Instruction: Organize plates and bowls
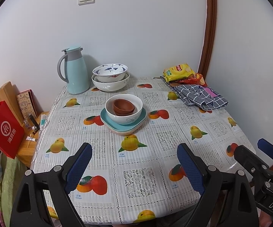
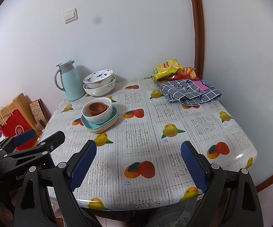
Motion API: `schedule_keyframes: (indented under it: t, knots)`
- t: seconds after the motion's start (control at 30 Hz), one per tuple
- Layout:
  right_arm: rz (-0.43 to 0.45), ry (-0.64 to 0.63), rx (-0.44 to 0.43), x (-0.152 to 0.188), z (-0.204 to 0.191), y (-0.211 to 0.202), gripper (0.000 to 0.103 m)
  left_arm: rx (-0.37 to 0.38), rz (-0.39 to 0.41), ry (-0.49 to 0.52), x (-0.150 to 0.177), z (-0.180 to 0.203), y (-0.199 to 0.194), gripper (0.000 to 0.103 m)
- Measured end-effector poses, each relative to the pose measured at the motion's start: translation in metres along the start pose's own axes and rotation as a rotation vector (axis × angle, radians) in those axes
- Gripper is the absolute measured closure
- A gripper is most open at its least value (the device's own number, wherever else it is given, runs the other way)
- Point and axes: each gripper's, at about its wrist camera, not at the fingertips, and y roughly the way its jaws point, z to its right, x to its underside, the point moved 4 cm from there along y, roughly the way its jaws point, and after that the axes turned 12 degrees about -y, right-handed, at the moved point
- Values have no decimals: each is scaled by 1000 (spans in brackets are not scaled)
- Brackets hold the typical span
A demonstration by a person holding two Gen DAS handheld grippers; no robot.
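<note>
Both our claws gape wide, side by side, holding nothing.

Our left claw (image 1: 134, 166) points forward with its two blue-padded fingers (image 1: 78, 167) spread far apart, the black arms below them angling outward to either side. Our right claw (image 2: 138, 165) stands the same way, its blue pads (image 2: 193, 167) turned inward to face each other across an empty gap. From the left wrist view we see the right claw at the right edge, near our left and level with it; from the right wrist view we see the left claw at the left edge, its fingers likewise parted.
</note>
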Motion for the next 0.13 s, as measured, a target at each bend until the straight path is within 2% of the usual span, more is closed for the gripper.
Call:
schedule_keyframes:
  t: [0.13]
  knots:
    - [2, -5, 3, -1, -3, 1, 13, 1, 6, 2, 1, -2, 2, 12]
